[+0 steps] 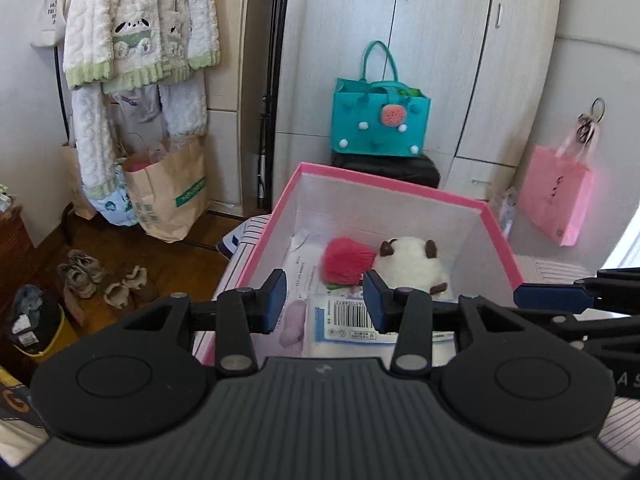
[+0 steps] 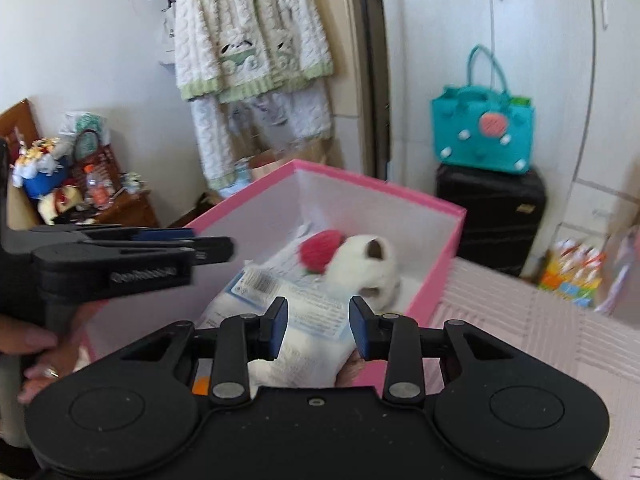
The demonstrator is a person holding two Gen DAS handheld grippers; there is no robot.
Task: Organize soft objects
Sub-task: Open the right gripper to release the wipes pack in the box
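left hand-held gripper: jaws apart, nothing between the pads; poised over the near end of the pink box. Seen side-on in the right wrist view.
right hand-held gripper: jaws apart, empty; sits above the near edge of the box. Its blue pad shows at the right edge of the left wrist view.
pink box: open-topped, white inside, on a striped bed cover.
red pom-pom: inside the box, toward the far end, touching the white plush.
white plush: brown ears, lying just right of the pom-pom.
plastic pack: barcode label up, in the near half of the box.
lilac soft item: left of the pack, partly hidden by the pad.
teal felt bag: on a black suitcase behind the box.
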